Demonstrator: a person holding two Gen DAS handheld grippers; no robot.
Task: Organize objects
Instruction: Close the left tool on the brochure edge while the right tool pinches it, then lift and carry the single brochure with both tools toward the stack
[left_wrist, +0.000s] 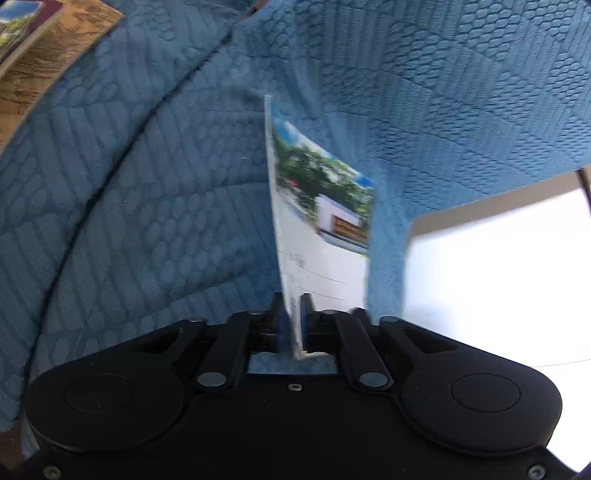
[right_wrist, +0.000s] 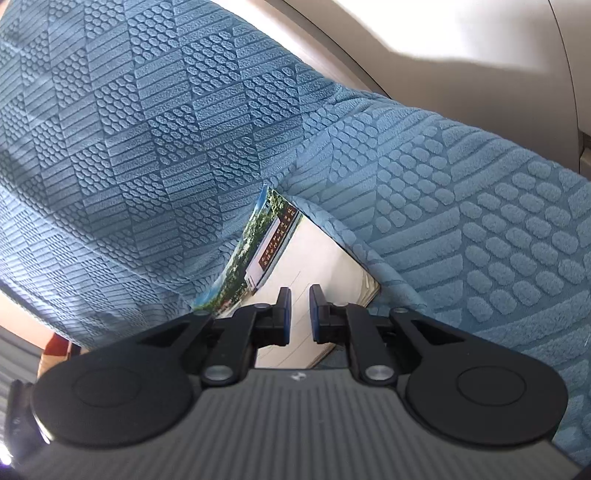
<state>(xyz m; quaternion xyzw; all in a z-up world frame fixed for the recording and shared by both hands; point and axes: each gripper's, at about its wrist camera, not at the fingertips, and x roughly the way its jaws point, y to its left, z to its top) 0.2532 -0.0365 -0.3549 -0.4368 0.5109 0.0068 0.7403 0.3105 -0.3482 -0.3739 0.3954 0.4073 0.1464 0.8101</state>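
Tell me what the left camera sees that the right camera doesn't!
Only the left view shows a stack of books in the top corner, and the left gripper pinching a booklet edge-on. Only the right view shows the right gripper, a small gap between its fingers, with nothing pinched. Both show the blue textured sofa cover and a booklet with a tree photo.

Bright daylight, blown-out white glare at right, motion blur, fisheye-curved edges.

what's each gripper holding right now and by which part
The left gripper pinches the photo card by its near white edge. The right gripper holds nothing; its jaws stand slightly apart.
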